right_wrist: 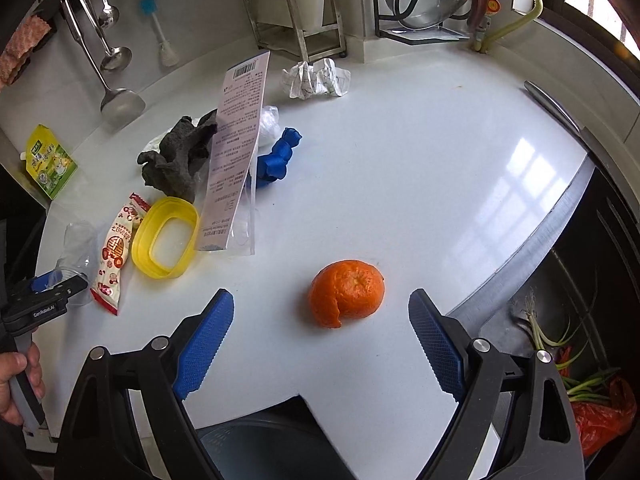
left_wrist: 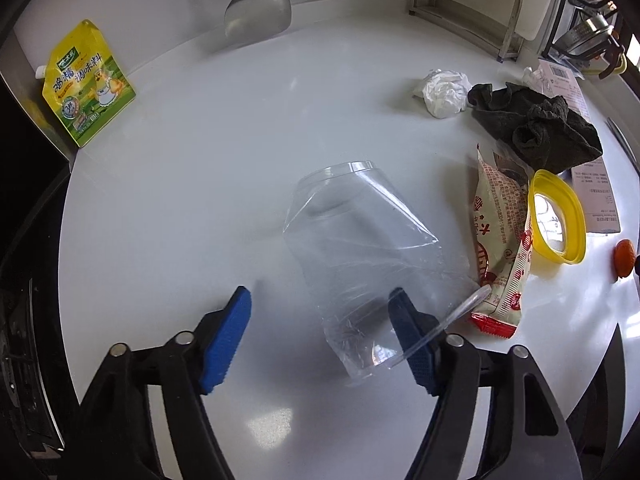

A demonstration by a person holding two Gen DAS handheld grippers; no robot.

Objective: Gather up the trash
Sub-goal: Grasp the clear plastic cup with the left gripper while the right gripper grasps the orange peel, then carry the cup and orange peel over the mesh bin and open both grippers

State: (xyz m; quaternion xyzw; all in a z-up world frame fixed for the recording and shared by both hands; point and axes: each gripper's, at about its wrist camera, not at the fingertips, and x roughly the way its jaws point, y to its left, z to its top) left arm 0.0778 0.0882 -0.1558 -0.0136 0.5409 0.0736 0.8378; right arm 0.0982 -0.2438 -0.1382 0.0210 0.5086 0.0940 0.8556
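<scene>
A crushed clear plastic cup lies on its side on the white counter. My left gripper stands over its near end. The cup's rim rests against the right blue pad, while the left pad is well apart from it, so the jaws are open. In the right wrist view, a piece of orange peel sits on the counter just ahead of my right gripper. That gripper is wide open and touches nothing. My left gripper and the cup show at the far left there.
A red-and-white snack wrapper, a yellow lid ring, a dark cloth and crumpled paper lie right of the cup. A printed package card leans mid-counter. A sink with scraps and a red bag lies right.
</scene>
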